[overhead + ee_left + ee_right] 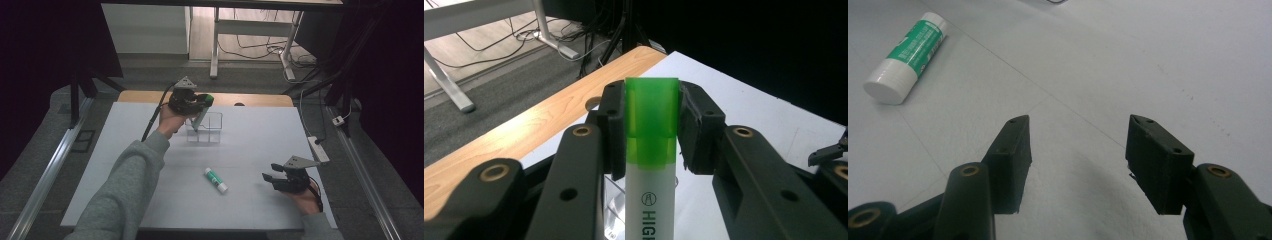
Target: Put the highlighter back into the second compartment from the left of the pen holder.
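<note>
My left gripper (197,102) is shut on a highlighter (201,113) with a green cap and white barrel. It holds the pen tilted over a clear plastic box (206,128) at the back of the table, tip down toward the box's left part. In the left gripper view the green cap (652,120) sits clamped between both pads, with the box's clear rim (613,197) below. A white and green glue stick (215,180) lies flat on the table near the front middle. My right gripper (270,178) rests open at the front right, nothing between its fingers (1013,155); the glue stick (907,57) lies off to its left.
The white table top (280,135) has a wooden strip (260,100) along its far edge. Beyond it are desk legs (215,45) and cables on the floor. A white power strip (318,149) lies off the table's right edge.
</note>
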`<control>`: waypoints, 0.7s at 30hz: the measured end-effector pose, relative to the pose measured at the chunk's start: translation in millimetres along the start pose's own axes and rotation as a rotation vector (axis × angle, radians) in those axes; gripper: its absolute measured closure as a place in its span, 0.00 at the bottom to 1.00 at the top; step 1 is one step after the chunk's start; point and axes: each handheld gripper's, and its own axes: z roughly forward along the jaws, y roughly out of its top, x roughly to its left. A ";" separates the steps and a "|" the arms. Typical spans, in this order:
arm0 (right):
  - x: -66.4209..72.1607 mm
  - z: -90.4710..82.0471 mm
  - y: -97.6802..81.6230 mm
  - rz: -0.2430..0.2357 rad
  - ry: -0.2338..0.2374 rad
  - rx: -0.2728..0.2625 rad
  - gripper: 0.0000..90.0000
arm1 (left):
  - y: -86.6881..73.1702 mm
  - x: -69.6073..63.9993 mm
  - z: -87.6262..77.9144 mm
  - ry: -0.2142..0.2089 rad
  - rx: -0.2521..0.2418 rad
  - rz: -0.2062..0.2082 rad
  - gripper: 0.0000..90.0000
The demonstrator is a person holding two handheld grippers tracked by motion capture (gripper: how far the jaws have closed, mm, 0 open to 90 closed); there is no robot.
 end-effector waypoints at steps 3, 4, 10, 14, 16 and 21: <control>0.0 0.0 0.0 0.000 0.000 0.000 0.48 | 1.8 2.0 3.6 -0.002 -0.001 -0.001 0.73; -0.2 0.1 -0.1 0.000 0.000 0.000 0.48 | 2.4 2.5 5.2 -0.003 -0.001 -0.002 0.73; -0.7 0.1 -0.4 0.000 -0.004 0.007 0.48 | 2.8 5.9 17.9 -0.009 -0.005 -0.014 0.73; -1.0 0.0 -0.5 0.002 0.000 0.005 0.48 | 4.7 9.2 26.6 -0.017 -0.004 -0.019 0.73; -0.6 -0.3 -0.4 0.005 0.002 0.000 0.48 | 6.7 11.2 30.6 -0.019 -0.007 -0.021 0.73; -1.4 -0.4 -0.9 0.006 0.002 -0.001 0.48 | 7.4 14.2 38.7 -0.012 -0.009 -0.013 0.73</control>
